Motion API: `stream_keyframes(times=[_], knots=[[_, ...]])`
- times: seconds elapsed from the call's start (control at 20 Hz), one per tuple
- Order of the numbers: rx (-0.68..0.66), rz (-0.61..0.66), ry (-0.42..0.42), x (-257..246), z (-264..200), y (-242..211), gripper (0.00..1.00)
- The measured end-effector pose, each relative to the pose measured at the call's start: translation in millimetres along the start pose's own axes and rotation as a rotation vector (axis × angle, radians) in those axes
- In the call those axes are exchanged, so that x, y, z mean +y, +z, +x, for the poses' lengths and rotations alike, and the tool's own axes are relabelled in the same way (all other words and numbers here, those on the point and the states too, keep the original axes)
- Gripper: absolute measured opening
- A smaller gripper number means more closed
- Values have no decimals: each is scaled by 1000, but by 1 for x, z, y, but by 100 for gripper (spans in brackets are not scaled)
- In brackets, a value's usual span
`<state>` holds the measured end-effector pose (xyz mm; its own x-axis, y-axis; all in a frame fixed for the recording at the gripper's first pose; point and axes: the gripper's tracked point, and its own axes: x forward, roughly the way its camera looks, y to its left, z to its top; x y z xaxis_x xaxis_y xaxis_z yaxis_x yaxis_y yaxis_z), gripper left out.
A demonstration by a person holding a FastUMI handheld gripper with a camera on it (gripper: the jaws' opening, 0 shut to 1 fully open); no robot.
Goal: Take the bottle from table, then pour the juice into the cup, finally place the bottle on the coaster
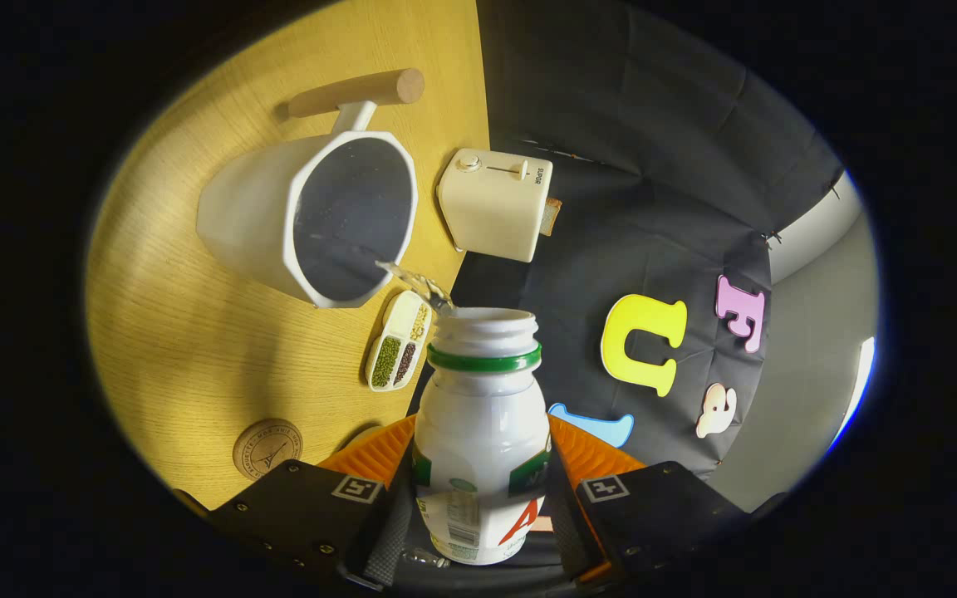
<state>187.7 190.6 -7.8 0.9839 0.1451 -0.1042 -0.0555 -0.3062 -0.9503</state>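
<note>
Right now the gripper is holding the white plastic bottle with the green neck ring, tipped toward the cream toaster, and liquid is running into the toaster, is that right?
Not quite. The gripper does hold the white plastic bottle with the green neck ring, but the gripper view shows the clear stream running into the white cup with the wooden handle. The cream toaster stands beside it.

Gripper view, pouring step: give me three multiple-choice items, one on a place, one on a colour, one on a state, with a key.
1. Where does the coaster lie?
A. On the table, beside the fingers
B. Under the cup
C. On top of the toaster

2. What colour is the ring around the bottle neck?
A. Red
B. Green
C. Blue

3. What is the bottle's state?
A. Capped, upright on the table
B. Lying on the coaster
C. Uncapped, held and tipped, liquid running into the cup

Key: 1 A, the round coaster lies on bare wood; 2 B, a green band under the threads; 3 C, the gripper jaws clamp the bottle and a stream reaches the cup's rim.
</note>
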Motion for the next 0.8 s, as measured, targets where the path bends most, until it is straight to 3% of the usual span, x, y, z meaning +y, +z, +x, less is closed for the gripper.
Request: stream_keyframes(times=[0.8], knots=[[-5, -106, -10, -4, -2, 6, 72]])
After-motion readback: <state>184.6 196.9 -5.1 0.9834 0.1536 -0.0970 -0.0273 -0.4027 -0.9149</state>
